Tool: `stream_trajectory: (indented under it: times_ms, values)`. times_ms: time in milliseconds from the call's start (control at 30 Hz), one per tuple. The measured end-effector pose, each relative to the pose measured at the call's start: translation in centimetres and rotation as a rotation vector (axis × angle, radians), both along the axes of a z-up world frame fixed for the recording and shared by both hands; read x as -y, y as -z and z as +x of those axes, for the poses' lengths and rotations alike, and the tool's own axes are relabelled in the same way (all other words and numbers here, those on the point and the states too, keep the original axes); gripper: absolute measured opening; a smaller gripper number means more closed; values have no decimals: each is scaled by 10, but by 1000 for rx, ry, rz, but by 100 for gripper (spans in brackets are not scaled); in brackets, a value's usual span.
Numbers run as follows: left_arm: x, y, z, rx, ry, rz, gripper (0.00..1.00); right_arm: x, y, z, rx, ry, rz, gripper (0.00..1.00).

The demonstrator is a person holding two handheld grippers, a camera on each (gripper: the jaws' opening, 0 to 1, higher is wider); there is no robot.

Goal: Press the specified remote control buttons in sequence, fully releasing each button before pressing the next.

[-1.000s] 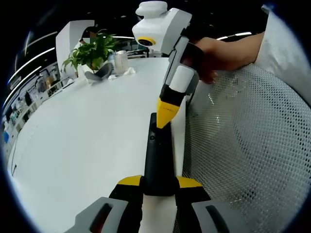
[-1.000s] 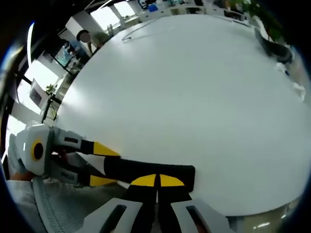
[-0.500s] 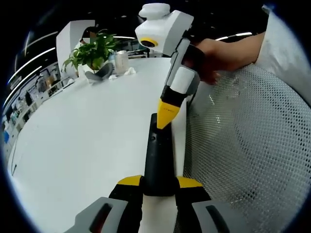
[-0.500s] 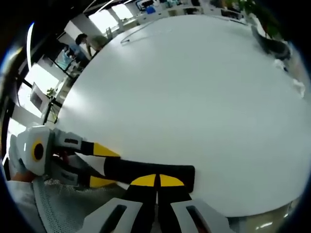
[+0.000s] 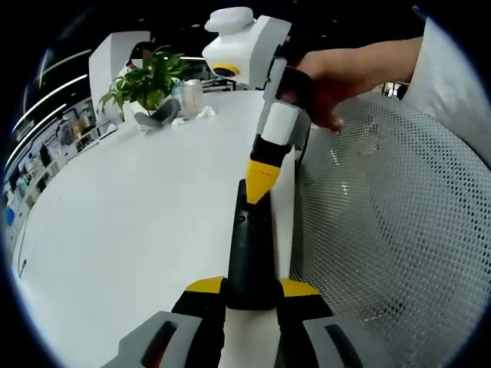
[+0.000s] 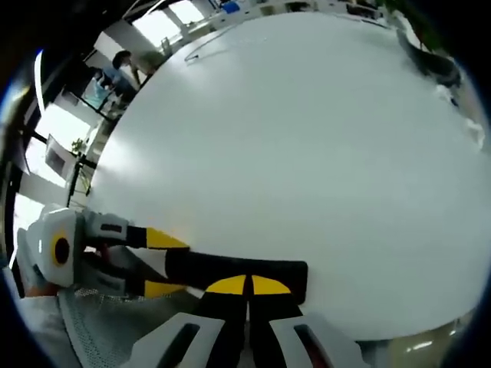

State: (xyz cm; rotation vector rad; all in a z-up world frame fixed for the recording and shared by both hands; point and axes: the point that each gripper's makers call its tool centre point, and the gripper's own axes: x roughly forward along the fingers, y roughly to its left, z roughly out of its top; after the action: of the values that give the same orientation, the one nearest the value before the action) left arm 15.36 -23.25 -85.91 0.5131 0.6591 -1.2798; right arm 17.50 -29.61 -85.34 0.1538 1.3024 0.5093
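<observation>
A black remote control (image 5: 249,253) lies lengthwise along the right edge of the white table (image 5: 130,222). My left gripper (image 5: 252,294) is shut on its near end, one yellow tip on each side. My right gripper (image 5: 260,187), held by a hand, comes down from above with its yellow tips shut together, touching the remote's far end near a small button. In the right gripper view the remote (image 6: 230,267) lies crosswise, my right gripper (image 6: 247,285) rests shut on top of it, and my left gripper (image 6: 163,264) clamps its left end.
A potted plant (image 5: 146,80), a cup (image 5: 190,98) and crumpled paper stand at the table's far end. A white mesh chair (image 5: 383,230) sits close beside the table's right edge. A person (image 6: 126,63) stands far off beyond the table.
The right gripper's body has leaned slightly left and the hand on it has risen a little. Its tips stay at the remote's far end. The left gripper keeps its hold.
</observation>
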Motion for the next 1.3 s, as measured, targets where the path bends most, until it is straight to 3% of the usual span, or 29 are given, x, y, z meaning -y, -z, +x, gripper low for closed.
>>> stream_trajectory:
  times_ms: [167,400,433,500,567,600,733,900,967,1000,1300]
  values:
    - [0,0,0,2,4,4,25,0,0,-1,48,-37,-39,0]
    - [0,0,0,1,5,0,25,2,-1,-1,45,-4,-11,0]
    - [0,-1,-1,1,4,-1,25,2,-1,-2,56,-1,-5,0]
    - [0,-1,-1,1,4,0,25,1,-3,0,142,2,25,0]
    - [0,0,0,2,5,-1,25,1,-3,-1,96,11,12,0]
    - [0,0,0,3,6,-1,25,1,-2,-1,116,-41,-15,0]
    - [0,-1,0,2,8,-3,24,0,-3,-1,115,-37,-18,0]
    - [1,-1,-3,5,20,-1,24,-4,-4,-1,95,-26,20,0]
    - [2,0,-11,-17,53,-1,24,-15,-8,-2,83,-18,90,0]
    - [5,0,-15,0,77,7,24,-17,-8,-3,79,-23,99,0]
    - [7,0,-13,-1,81,-3,24,-20,-3,-9,82,-92,50,0]
